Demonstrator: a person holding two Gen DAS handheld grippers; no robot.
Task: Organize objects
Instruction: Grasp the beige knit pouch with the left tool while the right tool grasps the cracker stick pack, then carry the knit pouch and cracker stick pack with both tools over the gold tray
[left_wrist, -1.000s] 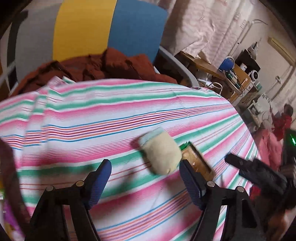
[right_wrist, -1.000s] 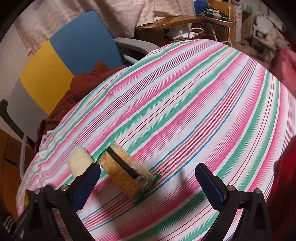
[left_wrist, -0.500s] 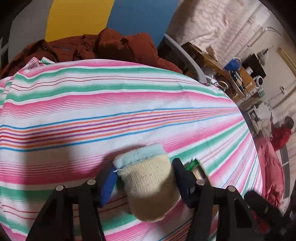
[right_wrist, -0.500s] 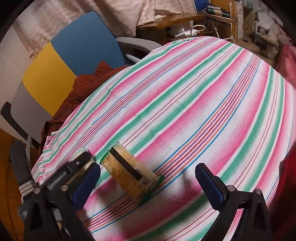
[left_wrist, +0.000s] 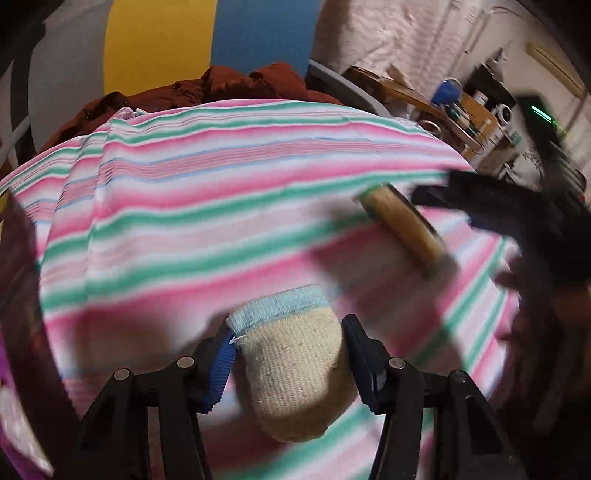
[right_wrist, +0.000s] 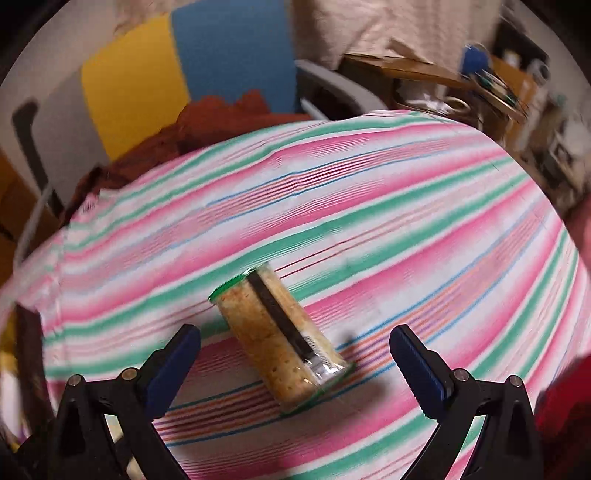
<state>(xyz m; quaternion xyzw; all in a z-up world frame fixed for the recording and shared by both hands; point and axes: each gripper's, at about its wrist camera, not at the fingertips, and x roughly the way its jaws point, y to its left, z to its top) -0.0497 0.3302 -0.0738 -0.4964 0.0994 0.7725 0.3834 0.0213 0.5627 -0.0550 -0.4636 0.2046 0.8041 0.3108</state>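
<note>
Left gripper (left_wrist: 286, 356) clamps beige sock (left_wrist: 295, 373); right gripper (right_wrist: 295, 350), jaws wide, straddles cracker packet (right_wrist: 280, 339) amid bare striped tablecloth (right_wrist: 369, 221).

Lived-in home room: striped cloth (right_wrist: 369, 206) over the surface, rust garment (left_wrist: 236, 86) heaped on a chair (right_wrist: 192, 74), curtains (left_wrist: 399, 33), cluttered wooden desk (right_wrist: 413, 70) with gadgets behind.
</note>
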